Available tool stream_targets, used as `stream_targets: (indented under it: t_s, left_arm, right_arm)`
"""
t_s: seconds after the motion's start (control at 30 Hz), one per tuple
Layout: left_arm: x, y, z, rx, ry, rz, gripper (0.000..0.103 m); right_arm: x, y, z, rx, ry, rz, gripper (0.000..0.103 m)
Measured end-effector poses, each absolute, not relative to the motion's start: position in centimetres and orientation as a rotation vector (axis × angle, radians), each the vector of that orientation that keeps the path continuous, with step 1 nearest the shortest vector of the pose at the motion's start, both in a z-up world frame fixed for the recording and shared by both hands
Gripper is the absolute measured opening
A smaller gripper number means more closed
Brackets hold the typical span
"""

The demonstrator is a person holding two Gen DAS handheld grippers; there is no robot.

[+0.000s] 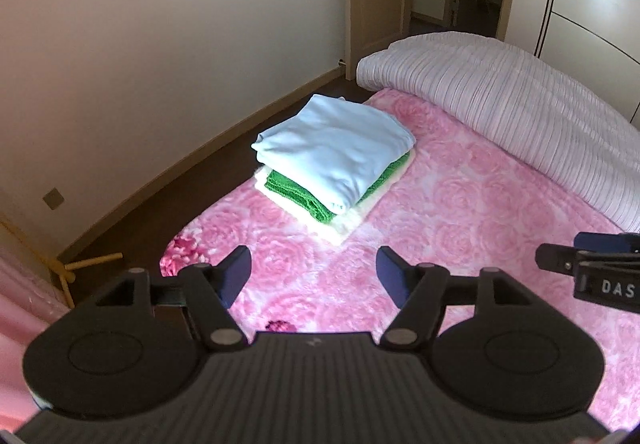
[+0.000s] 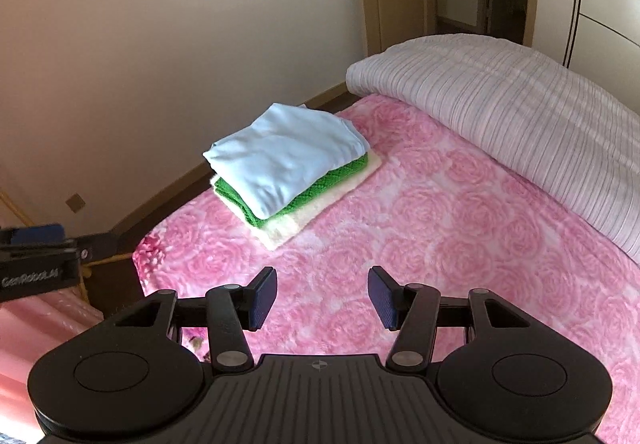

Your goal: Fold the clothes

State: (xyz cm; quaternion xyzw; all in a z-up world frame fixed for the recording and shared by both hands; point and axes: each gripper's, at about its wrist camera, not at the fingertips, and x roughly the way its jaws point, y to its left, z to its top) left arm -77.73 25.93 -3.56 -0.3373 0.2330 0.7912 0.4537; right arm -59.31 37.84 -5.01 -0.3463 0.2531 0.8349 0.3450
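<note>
Ahead of both grippers: folded stack (image 1: 334, 160) on pink blanket (image 1: 460, 212), apart from jaws.
Left gripper (image 1: 314, 270): wide, empty.
Right gripper (image 2: 322, 294): wide, empty.
Handling: soft, light, floppy; likely best lifted under the bottom cream layer (image 2: 280, 230).

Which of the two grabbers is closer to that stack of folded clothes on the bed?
Left, though only slightly, as far as I can judge. The left gripper hovers open just short of the stack of folded clothes; the right gripper hangs open beside it, further from the stack.
</note>
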Motion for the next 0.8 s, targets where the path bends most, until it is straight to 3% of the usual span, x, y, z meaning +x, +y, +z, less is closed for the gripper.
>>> stream_targets:
  t_s: [0.8]
  left_arm:
    - [-74.3,26.5,-6.4,-0.980,0.567,2.009,0.066]
  right_arm:
    - [-57.7,40.6,-8.4,-1.061,0.690,2.181,0.054]
